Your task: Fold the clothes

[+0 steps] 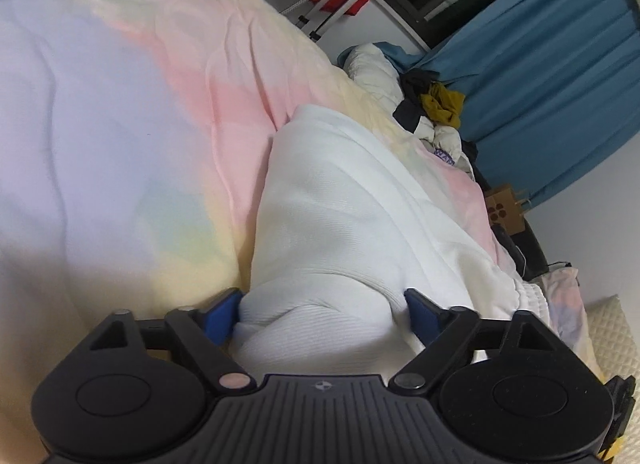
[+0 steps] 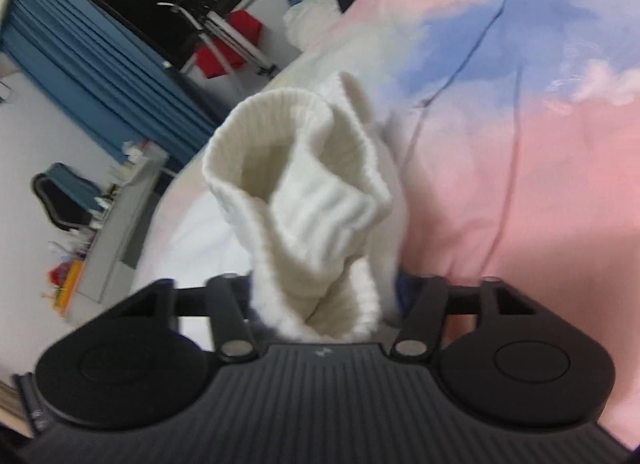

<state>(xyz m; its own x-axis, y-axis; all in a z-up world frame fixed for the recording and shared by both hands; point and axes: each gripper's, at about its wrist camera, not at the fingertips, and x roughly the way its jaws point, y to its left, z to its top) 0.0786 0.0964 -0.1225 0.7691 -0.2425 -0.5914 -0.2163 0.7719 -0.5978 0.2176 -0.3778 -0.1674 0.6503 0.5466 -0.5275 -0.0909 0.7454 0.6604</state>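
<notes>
- Left claw (image 1: 320, 310) clenched on white sweater (image 1: 344, 199) hem, 6 o'clock.
- Right claw (image 2: 324, 304) grasping ribbed cuff (image 2: 296, 167).
- Soft, light, floppy knit; take hold at ribbed edges.

White ribbed-knit garment (image 1: 344, 199) lies rumpled across the pastel bedcover, its cuff (image 2: 296, 191) raised open

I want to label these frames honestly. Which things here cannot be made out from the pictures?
- Left wrist view: the white garment bulges between the left tool's fingers; whether they pinch it is unclear.
- Right wrist view: the ribbed cuff covers the right tool's fingertips; motion blur adds to this.
- Both views: the garment's type and full shape, bunched and cut off by the tool bodies.
- Left wrist view: the clothes pile, too small to sort.
</notes>
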